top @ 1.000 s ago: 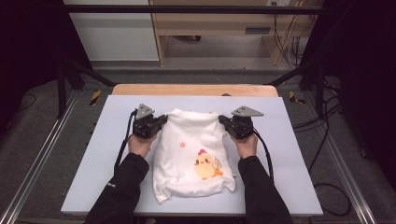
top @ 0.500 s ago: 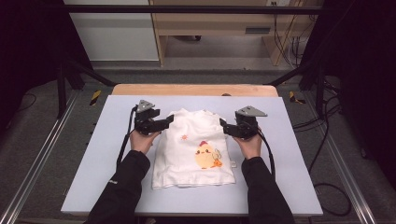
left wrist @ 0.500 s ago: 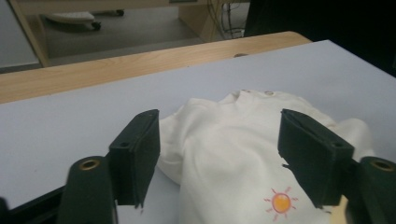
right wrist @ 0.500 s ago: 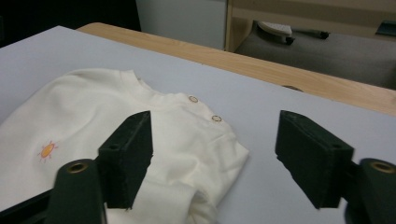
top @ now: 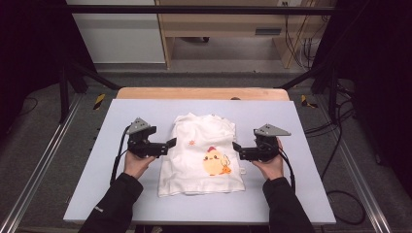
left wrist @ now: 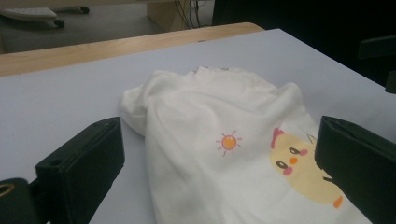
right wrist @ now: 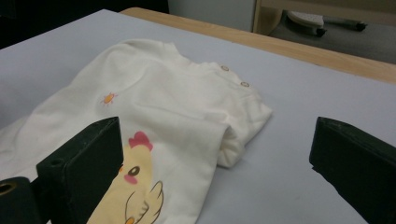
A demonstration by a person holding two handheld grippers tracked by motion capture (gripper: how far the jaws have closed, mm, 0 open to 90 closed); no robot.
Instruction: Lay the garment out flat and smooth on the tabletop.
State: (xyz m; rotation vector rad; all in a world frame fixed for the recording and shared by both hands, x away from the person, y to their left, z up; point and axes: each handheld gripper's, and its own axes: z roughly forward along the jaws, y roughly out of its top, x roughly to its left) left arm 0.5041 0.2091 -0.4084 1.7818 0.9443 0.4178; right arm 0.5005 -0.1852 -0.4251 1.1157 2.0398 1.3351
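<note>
**Both claws open beside the folded shirt**

I see the white shirt lying flat near the middle of the pale worktop. Its sleeves are folded in, so it makes a rough rectangle. The collar end points to the far wooden edge of the worktop, and the hem is on the side near me. On the shirt front there is a yellow chick print, and a small orange sun sits up and to the left of the chick.

My left claw is just beside the left edge of the shirt, about at the height of the sun. Its jaws are wide apart and hold nothing. In the left gripper view the two black jaws frame the shirt, with the sun between them and the chick near the right jaw.

My right claw is just beside the right edge of the shirt, level with the chick. Its jaws are also wide and empty. In the right gripper view the shirt lies mostly behind the left jaw, and bare worktop is between the jaws. Two small buttons show on the shoulder near the collar.

Both hands, the left hand and the right hand, rest low over the worktop on each side of the shirt.
</note>
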